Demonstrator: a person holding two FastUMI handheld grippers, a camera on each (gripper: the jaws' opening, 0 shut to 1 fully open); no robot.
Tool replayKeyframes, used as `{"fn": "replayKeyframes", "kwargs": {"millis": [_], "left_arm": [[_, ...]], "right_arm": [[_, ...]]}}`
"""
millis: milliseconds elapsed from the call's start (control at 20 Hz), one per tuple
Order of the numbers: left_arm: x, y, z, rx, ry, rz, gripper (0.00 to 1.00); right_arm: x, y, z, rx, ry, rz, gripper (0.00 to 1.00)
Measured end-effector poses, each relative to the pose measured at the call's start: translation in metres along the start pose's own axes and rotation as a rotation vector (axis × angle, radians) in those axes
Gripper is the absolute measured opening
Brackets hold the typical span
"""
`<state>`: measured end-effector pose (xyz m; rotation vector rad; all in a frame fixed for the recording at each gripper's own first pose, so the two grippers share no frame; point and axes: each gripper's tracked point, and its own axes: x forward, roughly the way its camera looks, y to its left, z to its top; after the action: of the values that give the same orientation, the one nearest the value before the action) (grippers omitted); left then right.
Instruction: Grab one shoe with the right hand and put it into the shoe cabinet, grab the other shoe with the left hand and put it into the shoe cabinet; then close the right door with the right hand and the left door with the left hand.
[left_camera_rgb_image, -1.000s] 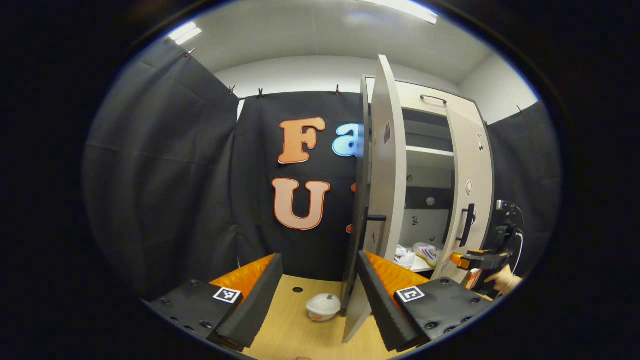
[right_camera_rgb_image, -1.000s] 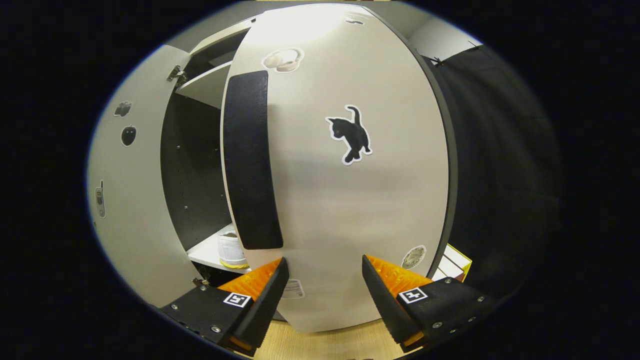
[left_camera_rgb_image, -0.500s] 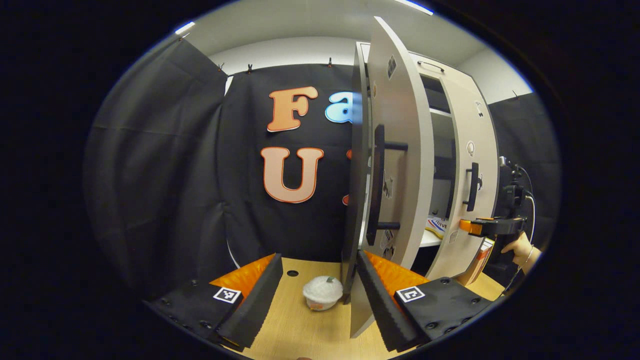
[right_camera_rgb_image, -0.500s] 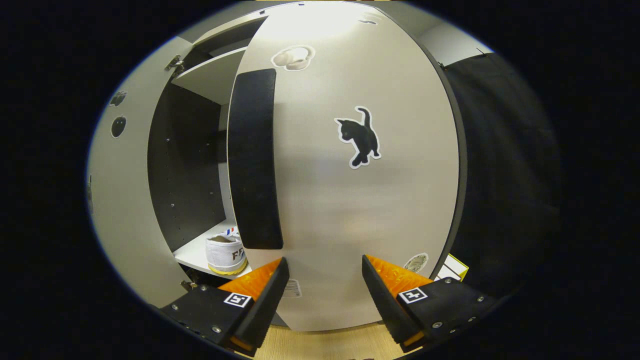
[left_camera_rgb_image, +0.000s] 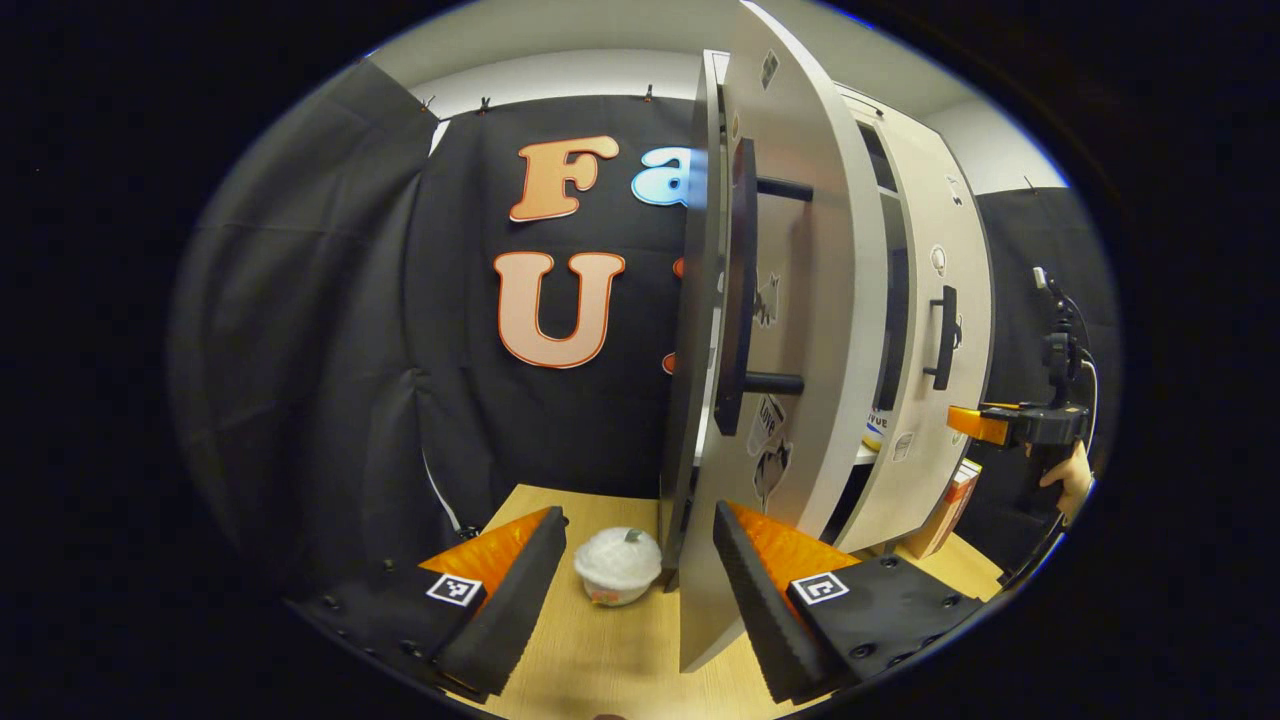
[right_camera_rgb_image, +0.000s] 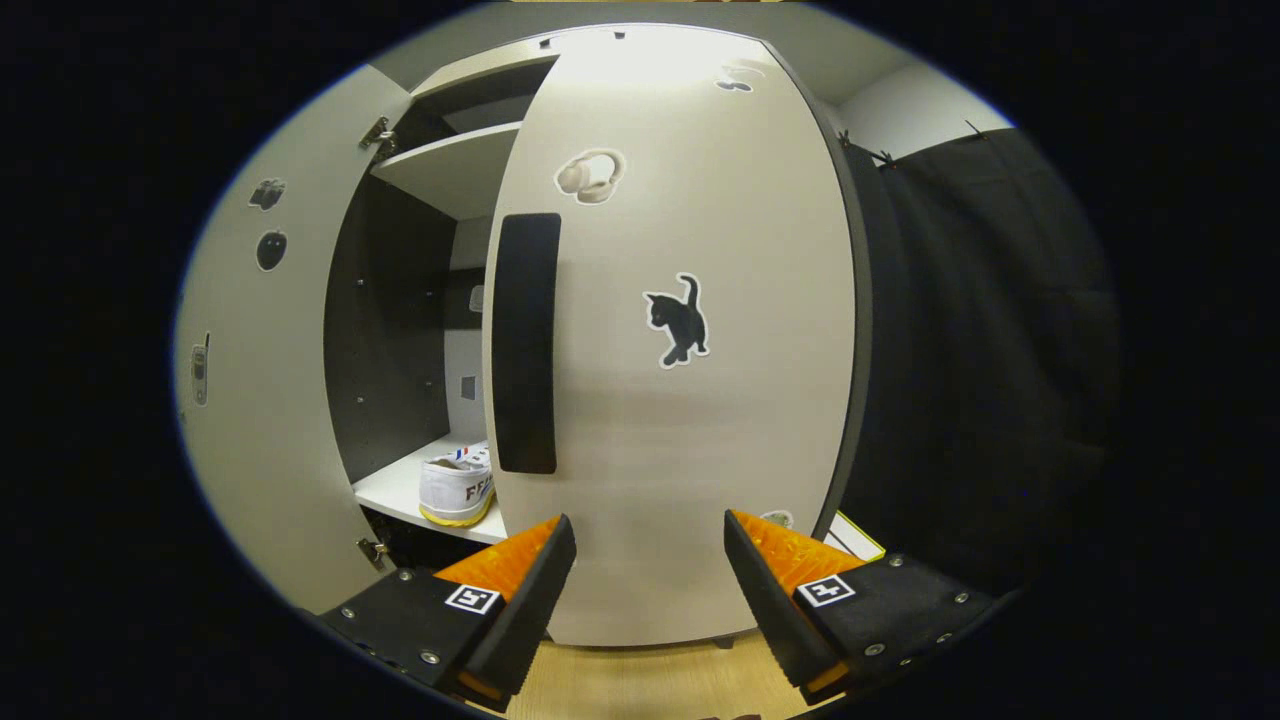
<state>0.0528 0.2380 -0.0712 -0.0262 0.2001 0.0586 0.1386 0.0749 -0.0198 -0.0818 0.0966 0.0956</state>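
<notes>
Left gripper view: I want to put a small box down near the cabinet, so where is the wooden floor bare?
Bare wood lies left of the white lidded bowl, between it and the black cloth. A narrower patch lies between the bowl and the grey left door's lower edge. It is crowded at the right, where a box leans beside the grey right door.

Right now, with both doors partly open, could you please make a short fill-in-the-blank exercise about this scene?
1. The sticker on the right door beside its handle shows a black ____.
2. The white shoe rests on a ____ inside the cabinet.
3. The small white bowl stands on the ____ floor.

Missing words: cat; shelf; wooden
</notes>
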Motion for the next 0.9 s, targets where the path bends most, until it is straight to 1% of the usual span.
{"fn": "replayKeyframes", "kwargs": {"millis": [150,300,400,450,550,600,650,700,800,850,900], "left_arm": [[-0.003,-0.006,-0.001,0.011,-0.001,-0.001,0.96],[-0.004,-0.014,0.001,0.044,-0.007,0.006,0.96],[-0.003,-0.018,-0.001,0.026,-0.002,-0.003,0.95],[-0.003,-0.022,-0.002,0.015,-0.002,-0.012,0.99],[-0.001,-0.038,-0.004,0.005,0.002,-0.036,0.96],[0.001,-0.048,-0.004,0.005,0.005,-0.054,0.92],[0.002,-0.058,-0.005,0.006,0.009,-0.075,0.95],[0.005,-0.069,-0.005,0.008,0.011,-0.096,0.95],[0.008,-0.091,-0.007,0.012,0.012,-0.131,0.95],[0.012,-0.100,-0.007,0.014,0.016,-0.146,0.92],[0.017,-0.107,-0.007,0.016,0.020,-0.156,0.95]], "right_arm": [[-0.022,-0.008,0.010,-0.012,-0.024,-0.001,0.92],[-0.036,-0.016,0.020,0.052,-0.033,0.003,0.92],[-0.043,-0.022,0.026,0.097,-0.039,0.001,0.92],[-0.048,-0.028,0.029,0.111,-0.041,-0.003,0.92],[-0.058,-0.035,0.034,0.120,-0.050,-0.008,0.92],[-0.061,-0.040,0.035,0.119,-0.054,-0.010,0.92],[-0.067,-0.044,0.036,0.116,-0.056,-0.012,0.93],[-0.072,-0.047,0.037,0.114,-0.060,-0.014,0.93],[-0.080,-0.057,0.038,0.110,-0.063,-0.022,0.93],[-0.085,-0.061,0.039,0.110,-0.066,-0.027,0.93],[-0.087,-0.065,0.039,0.112,-0.069,-0.031,0.93]]}}
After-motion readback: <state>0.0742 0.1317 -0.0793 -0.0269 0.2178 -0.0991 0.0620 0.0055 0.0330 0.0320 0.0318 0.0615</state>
